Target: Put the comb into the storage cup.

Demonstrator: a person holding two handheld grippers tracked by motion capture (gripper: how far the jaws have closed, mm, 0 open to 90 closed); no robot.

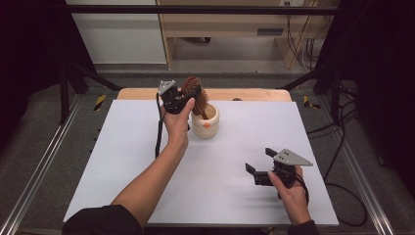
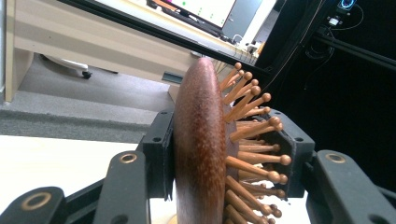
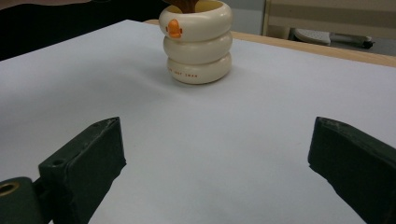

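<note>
We hold the wooden hairbrush point(image 2: 201, 140) by its head in the left tool point(image 1: 182, 99), handle down in the cream ringed cup point(image 1: 205, 122); the right tool point(image 1: 259, 165) rests wide apart on the surface point(image 1: 122, 147). To seat it well, we judge: lower straight, then release gently.

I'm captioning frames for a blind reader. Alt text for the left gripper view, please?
A wooden hairbrush stands edge-on, clamped between the left gripper's black jaws, its ball-tipped wooden bristles pointing right. Behind lie the white table, grey floor and a monitor.
</note>
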